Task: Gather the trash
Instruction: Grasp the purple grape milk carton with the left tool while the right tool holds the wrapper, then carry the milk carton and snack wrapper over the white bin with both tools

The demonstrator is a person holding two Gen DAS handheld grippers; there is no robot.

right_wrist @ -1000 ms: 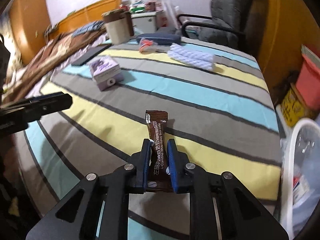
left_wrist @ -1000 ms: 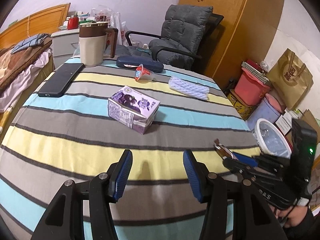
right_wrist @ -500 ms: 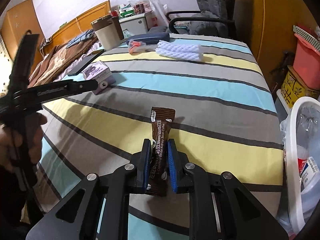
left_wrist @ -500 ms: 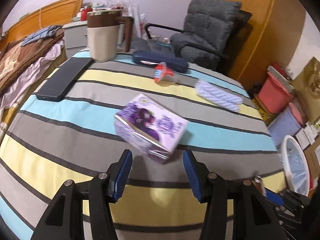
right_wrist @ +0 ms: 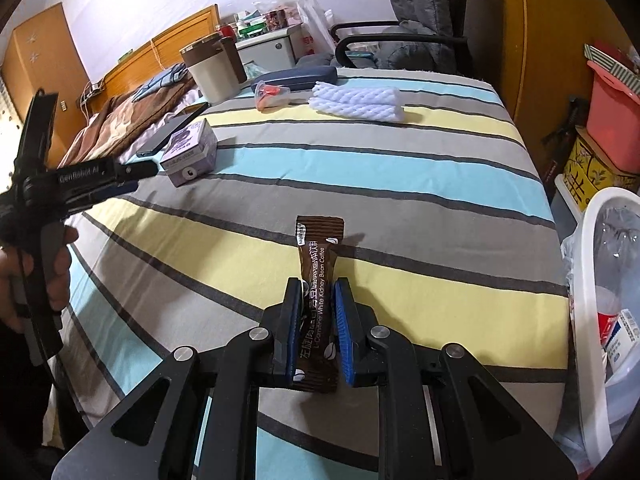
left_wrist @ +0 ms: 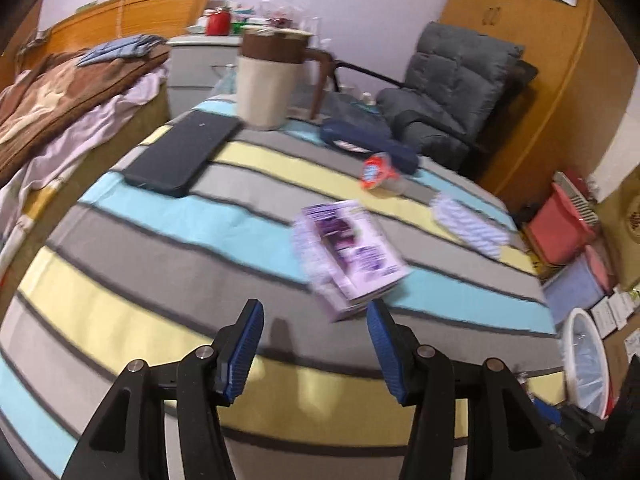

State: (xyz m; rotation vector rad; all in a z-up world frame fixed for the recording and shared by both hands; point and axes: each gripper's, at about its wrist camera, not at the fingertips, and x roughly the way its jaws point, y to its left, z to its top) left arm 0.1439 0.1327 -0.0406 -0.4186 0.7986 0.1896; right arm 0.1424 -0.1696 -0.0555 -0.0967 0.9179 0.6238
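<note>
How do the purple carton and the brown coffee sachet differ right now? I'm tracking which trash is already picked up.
The brown coffee sachet is a flat, slim packet; the purple carton is a boxy pack. The sachet is clamped in the right hand-held gripper; the carton lies on the striped cloth, ungripped, ahead of the opening left hand-held gripper. Both are printed packaging.

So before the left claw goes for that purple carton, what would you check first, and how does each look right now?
1. Left gripper jaws wide enough for the purple carton: ok, they are opening with nothing between them.
2. Carton lined up between the fingers: not ok, it sits ahead and toward the right finger.
3. Carton free of neighbours: ok, the phone and white roll lie apart from it.
4. Right gripper firm on the coffee sachet: ok, pinched between both pads.
5. Bin within reach: ok, just past the table edge.
6. Room left in the bin: cannot tell.
</note>
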